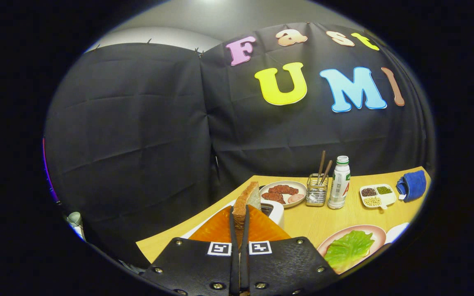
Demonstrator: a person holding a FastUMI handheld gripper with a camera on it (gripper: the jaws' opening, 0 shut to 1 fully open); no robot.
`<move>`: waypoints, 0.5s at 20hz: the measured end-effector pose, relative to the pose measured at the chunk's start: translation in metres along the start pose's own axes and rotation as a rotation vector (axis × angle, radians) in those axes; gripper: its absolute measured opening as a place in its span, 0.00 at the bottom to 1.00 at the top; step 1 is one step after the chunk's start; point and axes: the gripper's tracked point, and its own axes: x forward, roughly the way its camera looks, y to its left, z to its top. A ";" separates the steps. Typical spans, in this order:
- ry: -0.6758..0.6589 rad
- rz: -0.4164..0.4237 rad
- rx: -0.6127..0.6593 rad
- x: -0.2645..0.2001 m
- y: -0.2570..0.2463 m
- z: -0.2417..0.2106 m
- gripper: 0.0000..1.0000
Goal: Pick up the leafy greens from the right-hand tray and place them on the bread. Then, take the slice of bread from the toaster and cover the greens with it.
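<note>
Bread slice (248,200) upright, brown crust, clamped in gripper (240,222)

The gripper (239,222) has its two fingers closed on the slice of bread (248,197), which stands upright between them and rises just ahead of the tips; directly behind the slice, touching it or nearly so, is the toaster (273,210); beyond the toaster lies a plate with meat pieces (283,193); to the right of that plate stands a chopstick holder (316,190), and just beside it, further right, a bottle (339,183); right of the bottle is a divided dish of beans (377,195), then a folded cloth (413,184) near the table (323,220) corner; nearer, right of the fingers, the leafy greens (349,246) lie on a plate (379,232).
</note>
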 end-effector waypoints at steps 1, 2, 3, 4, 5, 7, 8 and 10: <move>-0.018 -0.002 0.003 -0.004 -0.003 0.007 0.01; -0.042 -0.005 0.007 -0.009 -0.007 0.016 0.01; -0.069 -0.011 0.013 -0.014 -0.011 0.027 0.01; -0.097 -0.015 0.020 -0.021 -0.016 0.037 0.01; -0.115 -0.022 0.026 -0.027 -0.022 0.046 0.01; -0.136 -0.058 0.028 -0.038 -0.044 0.056 0.01; -0.141 -0.083 0.026 -0.043 -0.056 0.058 0.01; -0.140 -0.159 0.011 -0.052 -0.088 0.057 0.01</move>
